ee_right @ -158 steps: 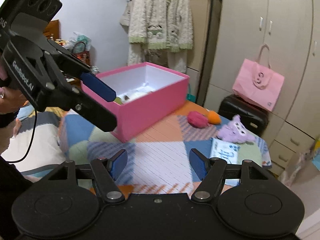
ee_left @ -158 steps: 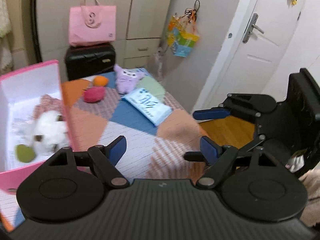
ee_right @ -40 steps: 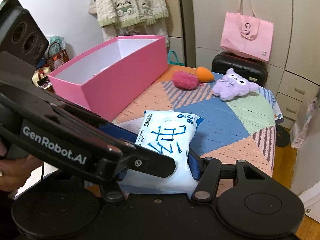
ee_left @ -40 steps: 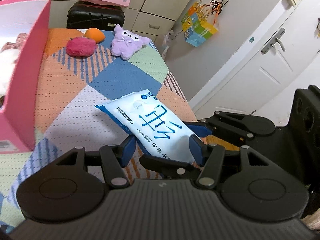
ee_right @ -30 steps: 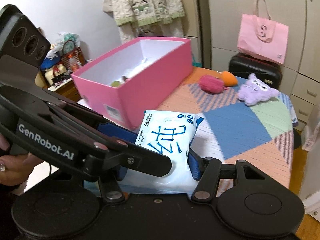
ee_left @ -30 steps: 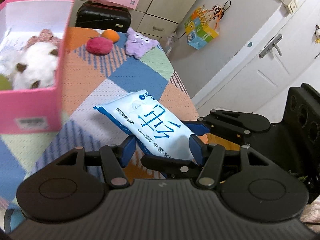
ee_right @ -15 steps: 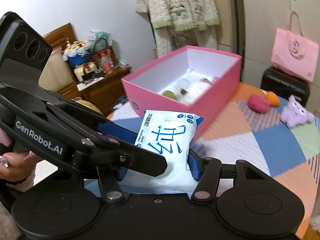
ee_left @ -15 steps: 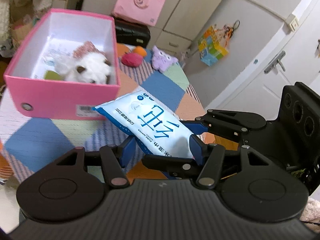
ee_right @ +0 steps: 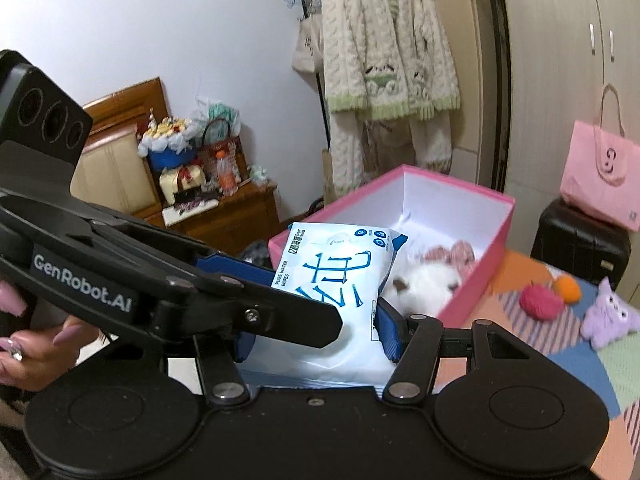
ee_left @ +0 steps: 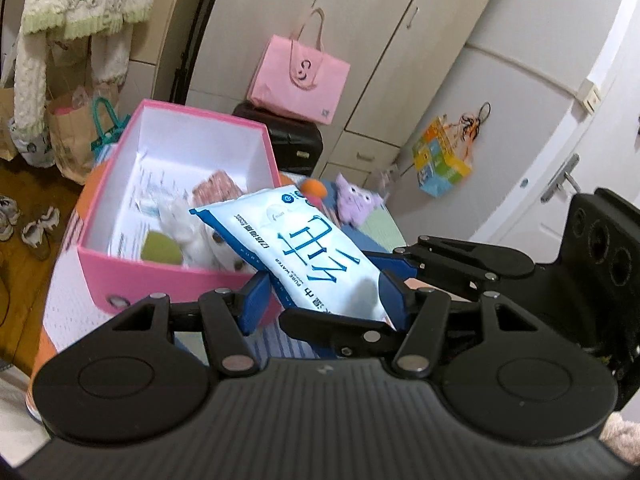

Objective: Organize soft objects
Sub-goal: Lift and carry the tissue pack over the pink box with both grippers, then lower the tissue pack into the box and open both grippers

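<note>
Both tongs clamp the same pack of wet wipes [ee_left: 308,248], held in the air: the left gripper [ee_left: 324,300] pinches its near end at lower centre of the left wrist view, and the right gripper [ee_right: 316,332] squeezes it from the sides at centre of the right wrist view. The pack hangs over the near right corner of the open pink box [ee_left: 120,276], partly hiding a white plush toy [ee_left: 192,236] and a green soft ball [ee_left: 160,246] inside.

Only the right wrist view shows the person's left hand [ee_right: 44,344] at lower left, a wooden cabinet [ee_right: 224,216] and a red pompom [ee_right: 540,302]. Both show the purple plush [ee_left: 356,200], orange ball [ee_left: 314,188] and pink tote bag [ee_left: 298,76] on a black suitcase [ee_left: 296,140].

The box sits on a patchwork cloth [ee_right: 520,344]; a knitted cardigan [ee_right: 384,60] hangs beside the wardrobe [ee_left: 384,40].
</note>
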### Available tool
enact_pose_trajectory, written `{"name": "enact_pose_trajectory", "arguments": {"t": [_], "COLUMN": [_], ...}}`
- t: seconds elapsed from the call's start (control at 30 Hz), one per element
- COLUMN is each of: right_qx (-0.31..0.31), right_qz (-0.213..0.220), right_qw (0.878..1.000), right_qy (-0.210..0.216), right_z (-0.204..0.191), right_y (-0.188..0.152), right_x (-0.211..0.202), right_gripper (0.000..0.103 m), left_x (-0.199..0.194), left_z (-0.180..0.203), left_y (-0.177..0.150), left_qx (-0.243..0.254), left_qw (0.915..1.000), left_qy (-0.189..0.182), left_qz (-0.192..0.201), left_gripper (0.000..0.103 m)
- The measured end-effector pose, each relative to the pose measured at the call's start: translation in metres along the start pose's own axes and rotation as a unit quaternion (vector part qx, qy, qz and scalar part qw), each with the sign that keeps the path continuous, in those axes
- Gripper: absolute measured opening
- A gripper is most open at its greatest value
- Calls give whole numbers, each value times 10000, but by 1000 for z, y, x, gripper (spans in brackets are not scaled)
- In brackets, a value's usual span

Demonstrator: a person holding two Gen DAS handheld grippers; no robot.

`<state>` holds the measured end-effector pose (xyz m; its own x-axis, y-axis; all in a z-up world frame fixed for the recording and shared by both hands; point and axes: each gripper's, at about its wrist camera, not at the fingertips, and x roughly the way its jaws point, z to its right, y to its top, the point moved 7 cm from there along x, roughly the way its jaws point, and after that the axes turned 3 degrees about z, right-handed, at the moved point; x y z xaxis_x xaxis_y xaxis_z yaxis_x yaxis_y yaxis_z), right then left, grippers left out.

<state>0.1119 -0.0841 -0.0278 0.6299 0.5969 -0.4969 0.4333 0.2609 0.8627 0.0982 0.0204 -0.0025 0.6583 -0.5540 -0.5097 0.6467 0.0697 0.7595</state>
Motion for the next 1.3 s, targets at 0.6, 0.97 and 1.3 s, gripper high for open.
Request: {"name": "enact_pose_trajectory", "arguments": {"t": [0.6, 0.97, 1.3], "right_qx": [250, 332, 325], "right_qz": [155, -645, -1263], "right_qw": [9993, 9970, 9913], "right_qy": [211, 279, 203], "right_z": [33, 68, 85], "right_y": [53, 54, 43], "right_x": [80, 154, 199], "right_gripper": [70, 46, 43], "left_x": [49, 111, 138], "left_z": [-80, -133, -142], "left_y": [58, 72, 85], "left_qx": [-463, -398, 76], "left_qw": [9981, 9984, 9971], "left_qy": [28, 381, 679], "left_qz": [414, -103, -331], "left_gripper": [58, 58, 58]}}
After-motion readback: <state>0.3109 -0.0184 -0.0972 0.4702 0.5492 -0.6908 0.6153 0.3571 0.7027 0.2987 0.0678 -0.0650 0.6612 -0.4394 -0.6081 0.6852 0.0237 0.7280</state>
